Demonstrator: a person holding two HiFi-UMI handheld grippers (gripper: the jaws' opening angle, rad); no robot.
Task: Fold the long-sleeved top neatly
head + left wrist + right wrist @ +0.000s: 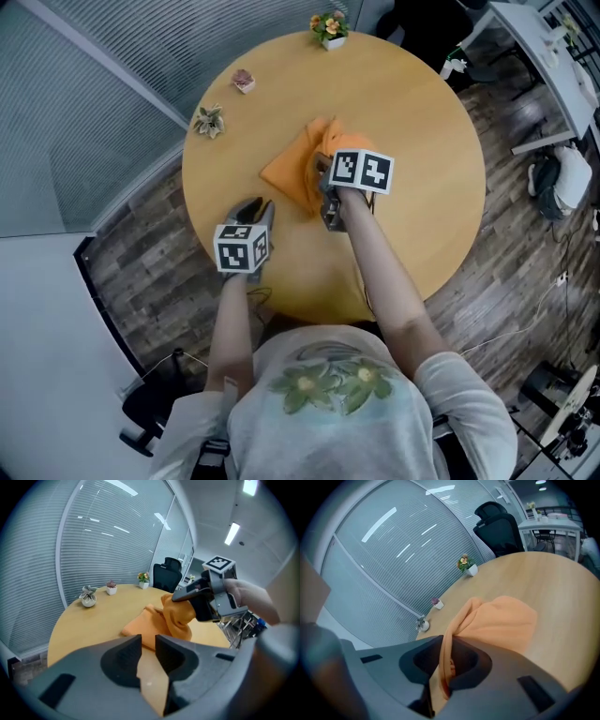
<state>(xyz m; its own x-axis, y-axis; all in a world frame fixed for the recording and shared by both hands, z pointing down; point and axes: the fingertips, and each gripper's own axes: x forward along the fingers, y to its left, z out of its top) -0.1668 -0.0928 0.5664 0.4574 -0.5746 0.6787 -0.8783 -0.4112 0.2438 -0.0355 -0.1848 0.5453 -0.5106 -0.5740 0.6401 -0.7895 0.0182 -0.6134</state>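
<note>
The long-sleeved top (292,172) is orange and is found near the middle of the round wooden table (422,131). Most of it is laid flat on the table in a rough pointed shape. One part is bunched up and lifted off the table, on the side nearer the person.

That lifted part is pinched by the right gripper (325,178). In the right gripper view, a strip of orange cloth is seen squeezed between the two jaws, which are closed tight on it. From the jaws, the cloth is stretched out to the rest of the top on the table.

The left gripper (257,214) is held over the table, close to the edge nearest the person and a little to the left of the top. The top is not touched by it. In the left gripper view, only a narrow gap is left between its jaws. Nothing is held there, and only bare table is seen through the gap.

Three little pots are set along the far left edge of the table: a flower pot (329,28), a pink plant pot (243,81) and a pale leafy pot (209,121). They are placed well apart from the top. A black office chair (167,576) is seen behind the table, and grey blinds (84,103) are seen beside it.
</note>
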